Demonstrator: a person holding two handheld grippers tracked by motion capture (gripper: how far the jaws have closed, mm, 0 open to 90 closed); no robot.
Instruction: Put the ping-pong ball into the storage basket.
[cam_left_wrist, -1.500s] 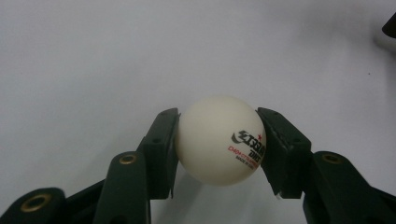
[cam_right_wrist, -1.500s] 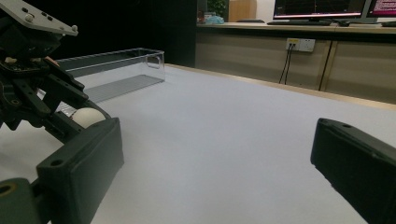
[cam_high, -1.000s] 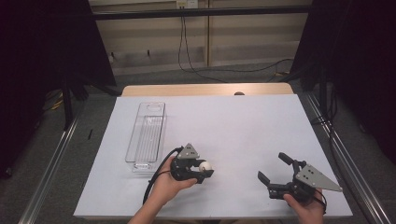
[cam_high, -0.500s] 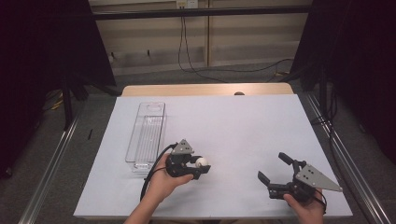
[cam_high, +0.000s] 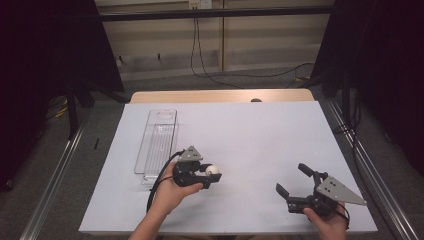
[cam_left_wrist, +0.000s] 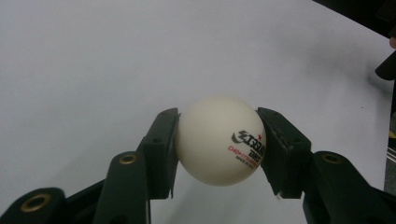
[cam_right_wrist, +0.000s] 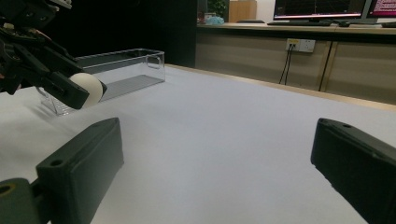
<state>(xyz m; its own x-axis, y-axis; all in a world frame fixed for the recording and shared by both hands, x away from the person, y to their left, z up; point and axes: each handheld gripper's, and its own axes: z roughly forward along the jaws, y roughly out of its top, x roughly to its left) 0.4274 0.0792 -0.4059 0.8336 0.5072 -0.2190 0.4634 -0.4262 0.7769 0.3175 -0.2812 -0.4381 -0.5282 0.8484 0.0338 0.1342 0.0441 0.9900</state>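
Observation:
A white table-tennis ball (cam_left_wrist: 219, 139) with a black and red logo sits clamped between the two black jaws of my left gripper (cam_left_wrist: 218, 140). In the high view that gripper (cam_high: 213, 172) is held a little above the white table, near its front left of centre, with the ball (cam_high: 213, 169) at its tip. From the right gripper view the ball (cam_right_wrist: 88, 87) shows at the far left, held off the surface. My right gripper (cam_high: 295, 185) rests low at the front right, open, its jaws spread wide with nothing between them (cam_right_wrist: 219, 154).
A clear plastic tray (cam_high: 156, 142) lies lengthwise on the left part of the white table (cam_high: 260, 140), just behind my left hand. A wooden edge (cam_high: 220, 96) runs along the table's far side. Dark curtains and cables stand beyond it.
My left gripper with the ball has lifted slightly and shifted a little toward the tray. The right gripper has stayed in place, open.

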